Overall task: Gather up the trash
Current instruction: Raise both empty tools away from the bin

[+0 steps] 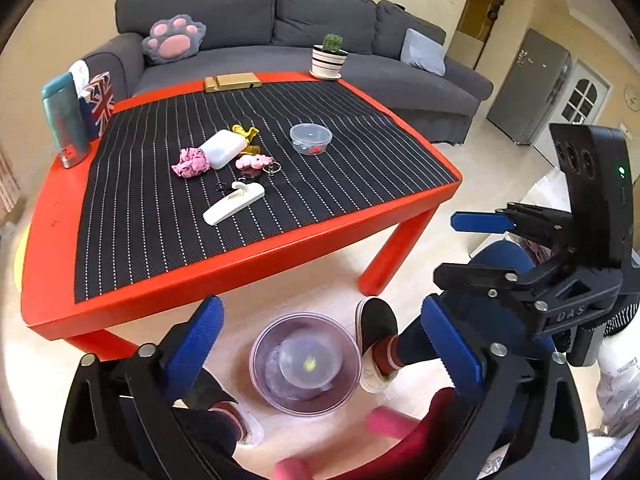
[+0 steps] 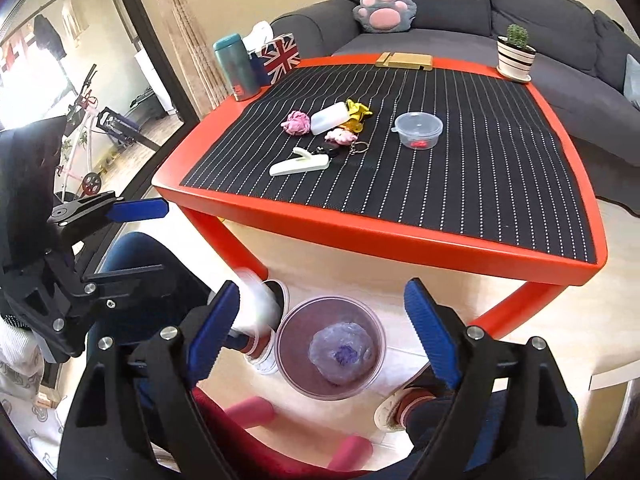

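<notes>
We hold both tongs, left [image 1: 320, 354] and right [image 2: 320, 334], open and empty above the trash bin [image 1: 305, 364]; "DAS" marks the right tongs' body at 3 o'clock.

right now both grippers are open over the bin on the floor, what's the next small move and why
Probably lift the left gripper up toward the crumpled pink paper on the table mat. Both the left and the right gripper are open and hold nothing, the floor bin already has a wad in it, and the pink paper lies on that gripper's side of the pile, apart from the keychains.
</notes>
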